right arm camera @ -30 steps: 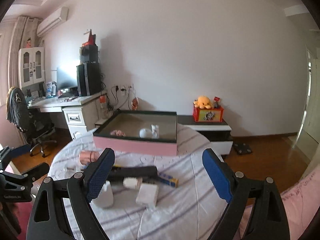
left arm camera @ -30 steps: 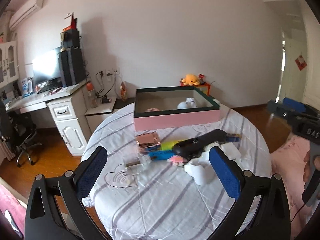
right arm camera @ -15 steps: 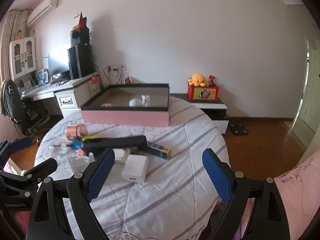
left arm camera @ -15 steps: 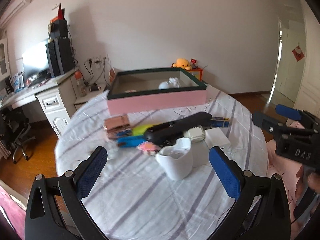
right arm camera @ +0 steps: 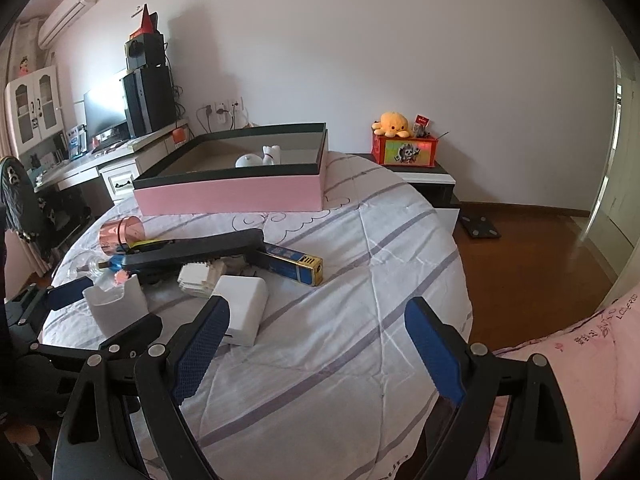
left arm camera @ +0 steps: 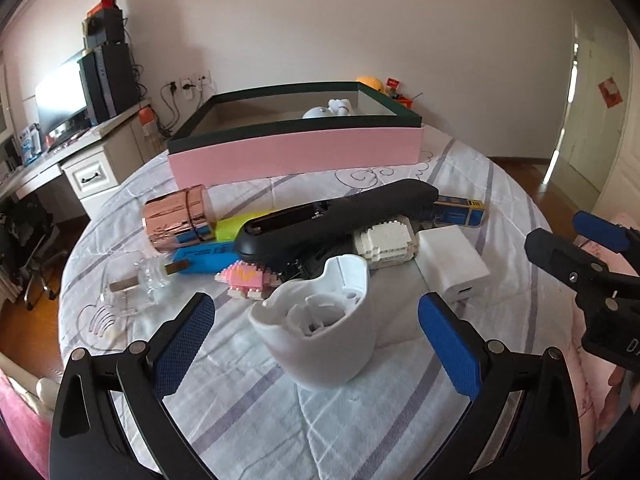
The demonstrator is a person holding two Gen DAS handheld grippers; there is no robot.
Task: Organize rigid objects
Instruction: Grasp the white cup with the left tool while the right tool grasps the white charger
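A pile of rigid objects lies on the round table: a white cup-like holder (left arm camera: pixel 324 320), a long black device (left arm camera: pixel 336 220), a white block toy (left arm camera: pixel 386 242), a white charger (left arm camera: pixel 454 262), a pink block toy (left arm camera: pixel 246 278), a copper tin (left arm camera: pixel 178 216), a clear bottle (left arm camera: pixel 140 284) and a blue-gold box (right arm camera: pixel 294 262). My left gripper (left arm camera: pixel 316 344) is open, its fingers either side of the white holder, not touching. My right gripper (right arm camera: pixel 316 344) is open and empty, its left finger near the white charger (right arm camera: pixel 242 308). A pink box with a dark rim (left arm camera: pixel 296 152) holds white figurines.
The table's striped cloth (right arm camera: pixel 360 320) drops off at the right to a wooden floor. A desk with a monitor (left arm camera: pixel 60 96) and an office chair stand at the left. A low cabinet with an orange plush (right arm camera: pixel 394 124) is behind the table.
Both grippers have moved forward and down toward the pile. The white holder now sits between my left gripper's fingers. The right gripper has come close to the white charger.
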